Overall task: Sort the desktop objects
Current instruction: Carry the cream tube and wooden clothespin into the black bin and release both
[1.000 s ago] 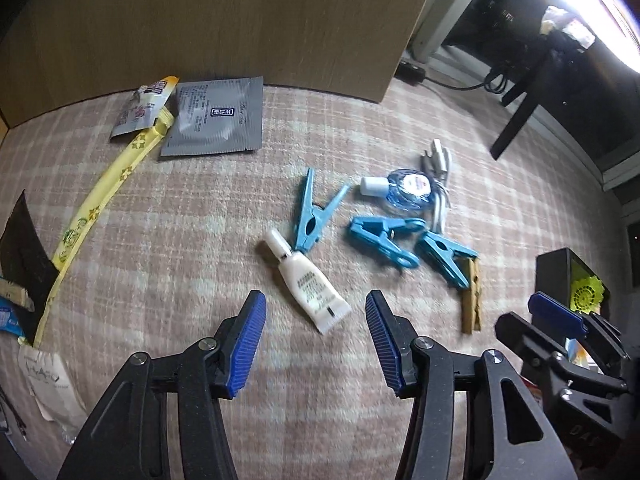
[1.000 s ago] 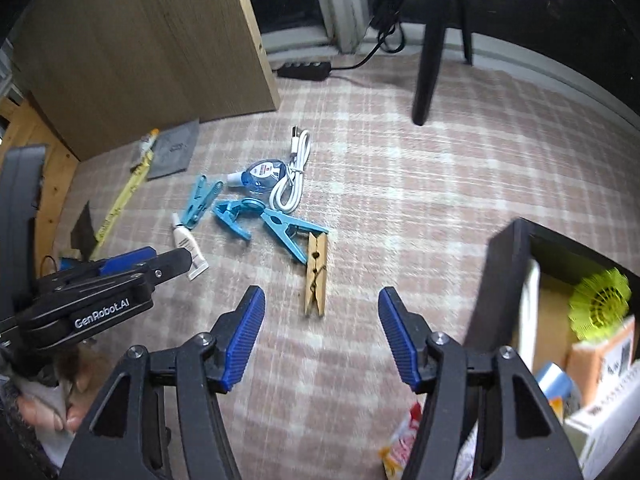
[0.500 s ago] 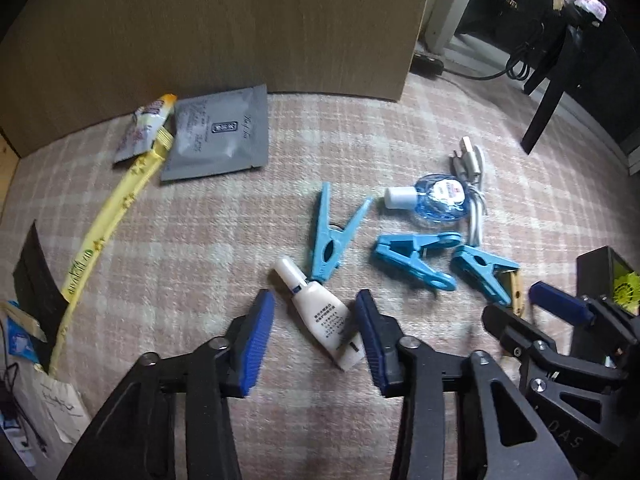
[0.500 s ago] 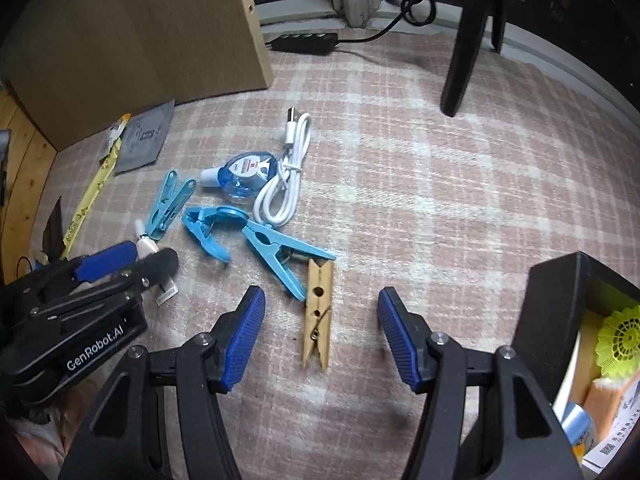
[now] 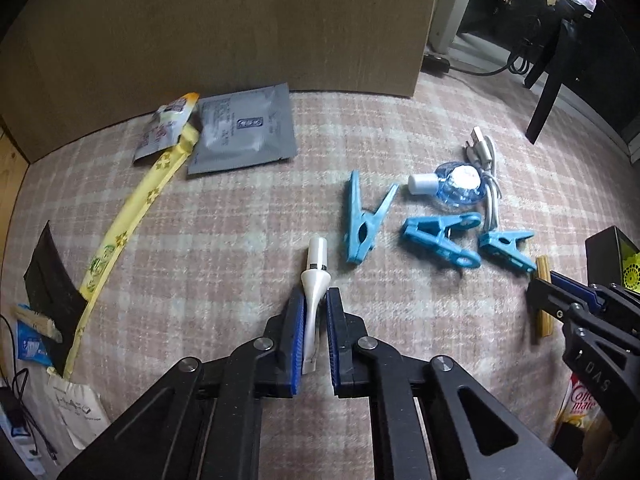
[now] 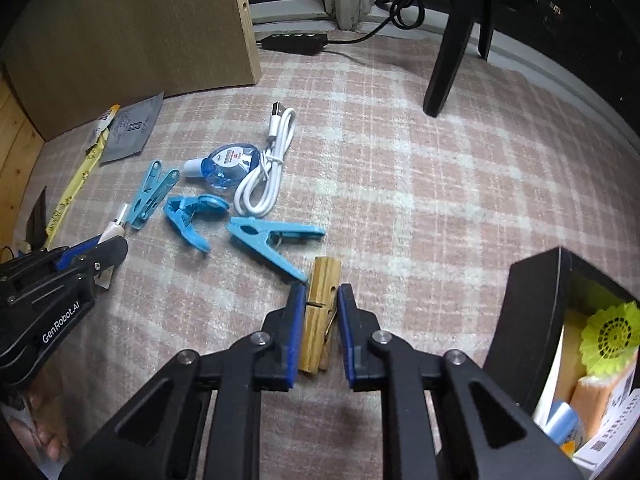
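Note:
My left gripper (image 5: 314, 304) is shut on a small white tube (image 5: 314, 276) with its cap pointing away, low over the plaid cloth; it also shows in the right wrist view (image 6: 114, 232). My right gripper (image 6: 322, 300) is shut on a wooden clothespin (image 6: 322, 304) that lies on the cloth. Three blue clothespins (image 6: 154, 194) (image 6: 188, 218) (image 6: 268, 242), a blue sanitizer bottle (image 6: 226, 164) and a coiled white USB cable (image 6: 266, 168) lie just beyond both grippers.
A black box (image 6: 532, 320) with assorted items stands at the right. A wooden board (image 5: 220, 32) leans at the back. A grey sachet (image 5: 244, 128), a small packet (image 5: 166, 130) and a yellow strip (image 5: 132, 216) lie at the left. A black stand leg (image 6: 448, 52) rises behind.
Both grippers moved forward and down and closed: the left on the white tube, the right on the wooden clothespin.

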